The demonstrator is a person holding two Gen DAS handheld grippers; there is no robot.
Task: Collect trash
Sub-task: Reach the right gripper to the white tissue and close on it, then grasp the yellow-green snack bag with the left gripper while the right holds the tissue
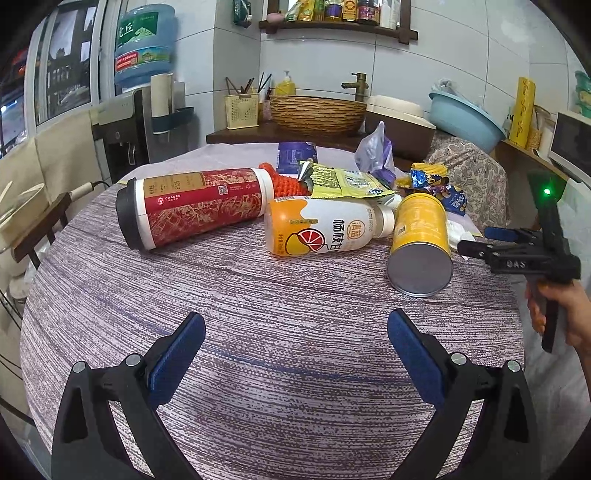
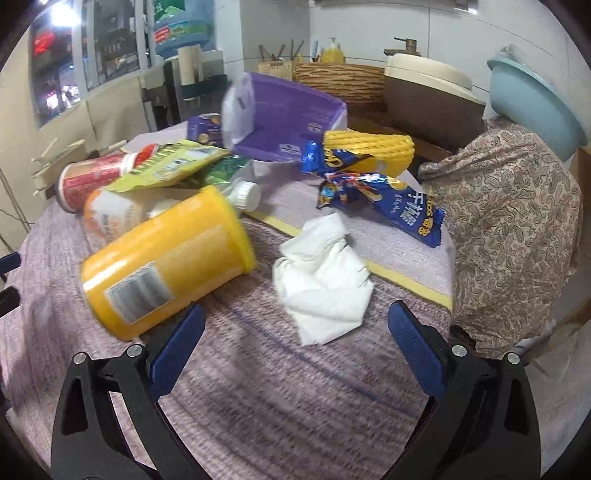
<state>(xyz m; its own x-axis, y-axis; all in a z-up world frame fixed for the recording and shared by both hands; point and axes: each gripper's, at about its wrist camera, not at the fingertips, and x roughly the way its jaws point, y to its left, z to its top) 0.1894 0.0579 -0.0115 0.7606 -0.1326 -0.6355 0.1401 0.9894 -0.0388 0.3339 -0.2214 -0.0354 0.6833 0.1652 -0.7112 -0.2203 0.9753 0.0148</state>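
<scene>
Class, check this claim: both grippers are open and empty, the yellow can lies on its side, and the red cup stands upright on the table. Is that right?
One error: the red cup lies on its side, as the left wrist view shows. The rest holds: left gripper and right gripper are open and empty, and the yellow can lies on its side.

Right wrist view: I'm seeing motion blur smearing the yellow can (image 2: 166,258) and its barcode label.
Red cup (image 2: 92,177): the green snack bag (image 2: 173,166) is covering its far end from me.
Juice bottle (image 2: 122,214): the can is hiding most of it.
Shelf bottles (image 1: 343,9): the top edge is cropping them; labels too small.
Right gripper (image 1: 476,242): its fingers are showing edge-on, gap unreadable.
</scene>
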